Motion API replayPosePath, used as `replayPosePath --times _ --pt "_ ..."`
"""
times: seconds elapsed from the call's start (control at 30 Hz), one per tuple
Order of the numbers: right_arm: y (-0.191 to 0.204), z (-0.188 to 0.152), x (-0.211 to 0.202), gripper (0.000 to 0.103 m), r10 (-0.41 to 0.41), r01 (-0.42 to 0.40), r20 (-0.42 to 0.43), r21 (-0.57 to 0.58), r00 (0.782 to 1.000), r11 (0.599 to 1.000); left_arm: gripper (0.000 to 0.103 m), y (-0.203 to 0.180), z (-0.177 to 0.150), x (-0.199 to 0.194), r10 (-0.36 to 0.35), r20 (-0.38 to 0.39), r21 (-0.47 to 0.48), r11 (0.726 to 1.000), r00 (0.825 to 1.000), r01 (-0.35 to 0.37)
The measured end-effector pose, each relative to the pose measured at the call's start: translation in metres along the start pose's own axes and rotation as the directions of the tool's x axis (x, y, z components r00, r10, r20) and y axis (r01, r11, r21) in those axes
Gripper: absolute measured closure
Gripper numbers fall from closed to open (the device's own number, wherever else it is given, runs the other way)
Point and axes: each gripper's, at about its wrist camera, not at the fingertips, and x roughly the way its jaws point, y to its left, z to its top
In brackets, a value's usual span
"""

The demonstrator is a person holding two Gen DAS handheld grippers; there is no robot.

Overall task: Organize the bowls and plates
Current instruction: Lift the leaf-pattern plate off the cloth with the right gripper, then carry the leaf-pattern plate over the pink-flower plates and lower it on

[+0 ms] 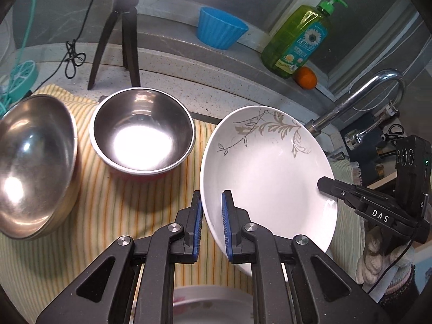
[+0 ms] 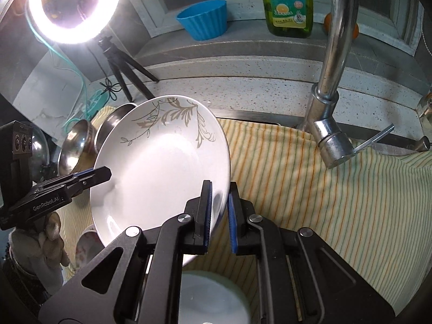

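A white plate with a grey leaf pattern [image 1: 267, 167] is held tilted above the striped cloth. My left gripper [image 1: 212, 210] is shut on its left rim. My right gripper [image 2: 219, 202] is shut on its right rim; it also shows in the left wrist view [image 1: 322, 183]. The plate shows in the right wrist view [image 2: 162, 167], with the left gripper [image 2: 106, 174] on its far edge. Two steel bowls stand on the cloth: one upright [image 1: 141, 132] and a larger one tilted at the left [image 1: 35, 164]. A white dish [image 2: 213, 297] lies below the right gripper.
A yellow striped cloth [image 2: 310, 178] covers the counter. A chrome faucet [image 2: 332, 81] stands at the right. On the back ledge are a blue cup [image 1: 221, 28], a green soap bottle [image 1: 299, 40] and an orange [image 1: 306, 77]. A tripod [image 1: 121, 35] with a ring light [image 2: 71, 5] stands at the back left.
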Motion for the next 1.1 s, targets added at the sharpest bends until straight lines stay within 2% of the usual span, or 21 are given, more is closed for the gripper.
replayPosePath --times 0.37,0.6,1.1 --pt "0.054 -0.039 -0.029 0.092 0.021 -0.021 0.023 -0.003 1.0 1.0 0.091 0.019 -0.027 -0.05 -0.015 0.011 0.026 1.0 1.0 0.014" --pt "0.086 -0.077 -0.036 0.092 0.038 -0.038 0.008 0.009 0.999 0.999 0.091 0.038 -0.049 -0.074 -0.013 -0.007 0.04 0.999 1.0 0.013" --pt "0.112 -0.14 -0.03 0.092 0.027 -0.022 -0.075 0.06 0.997 0.998 0.091 0.057 -0.093 -0.081 -0.016 -0.084 0.049 0.999 0.996 0.02"
